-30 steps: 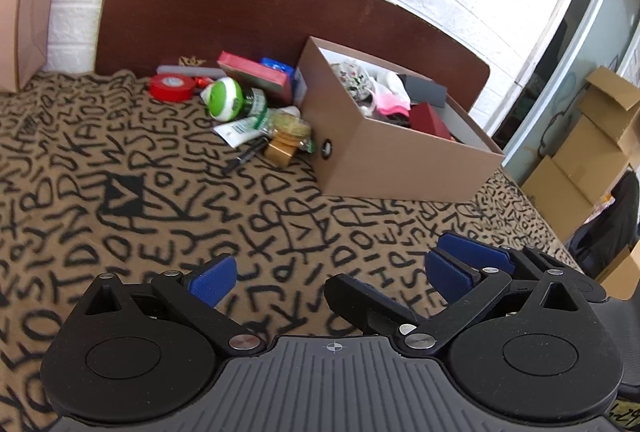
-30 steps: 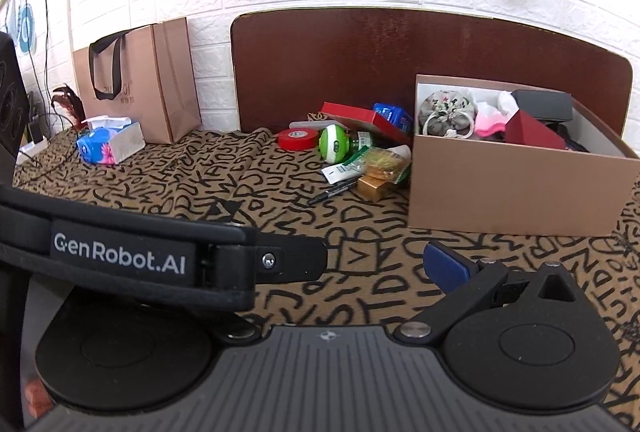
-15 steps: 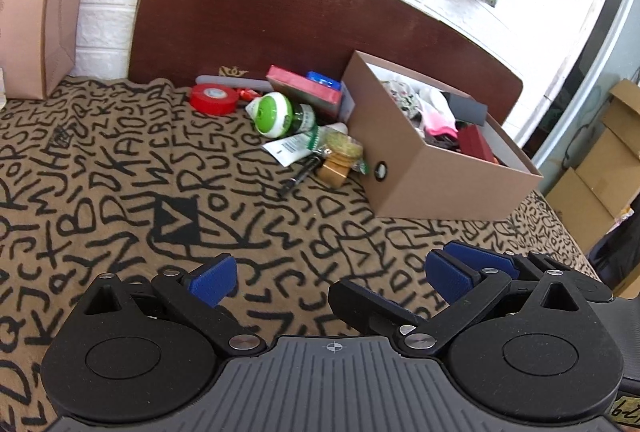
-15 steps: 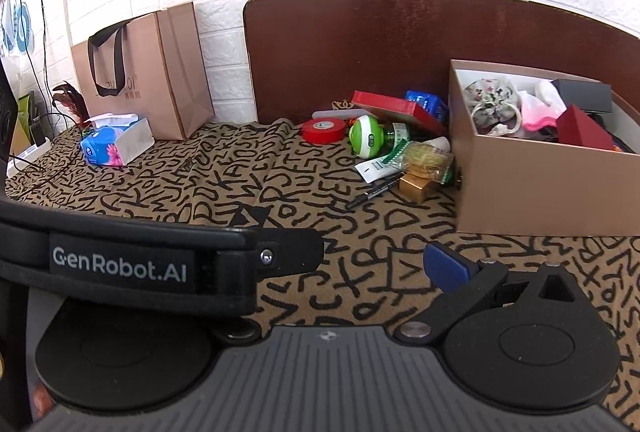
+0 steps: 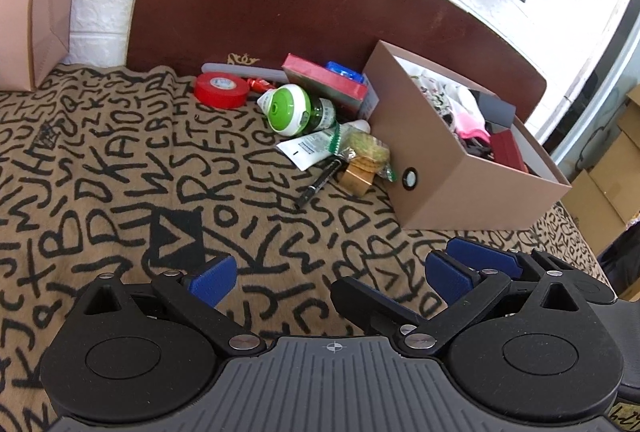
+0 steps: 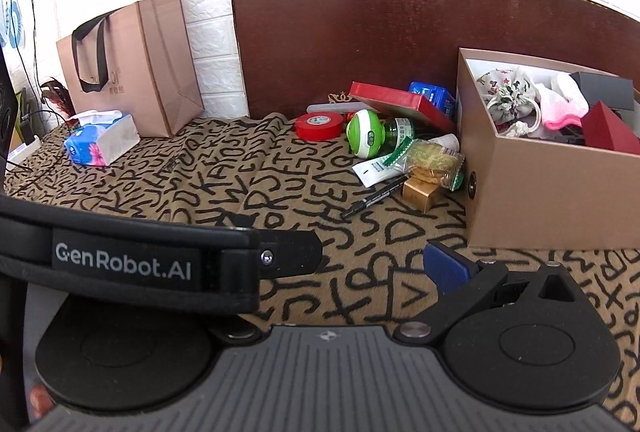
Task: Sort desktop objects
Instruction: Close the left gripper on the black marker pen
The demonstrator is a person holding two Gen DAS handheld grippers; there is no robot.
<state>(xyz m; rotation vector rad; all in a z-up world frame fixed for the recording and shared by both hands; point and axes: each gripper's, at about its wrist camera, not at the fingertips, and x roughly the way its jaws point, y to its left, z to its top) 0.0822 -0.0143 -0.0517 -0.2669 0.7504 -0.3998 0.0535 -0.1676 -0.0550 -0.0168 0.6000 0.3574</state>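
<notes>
A matte brown cardboard box (image 5: 472, 171) sits on tan fabric with black lettering (image 5: 100, 167); just left of it lie a glossy red tape roll (image 5: 221, 89), a green-capped bottle (image 5: 294, 109), and a black pen (image 5: 320, 183). The left gripper (image 5: 328, 272) hovers low, blue pads wide apart, empty. The right gripper (image 6: 360, 260) seems open too, its left finger hidden behind a "GenRobot.AI" strap (image 6: 124, 266).
</notes>
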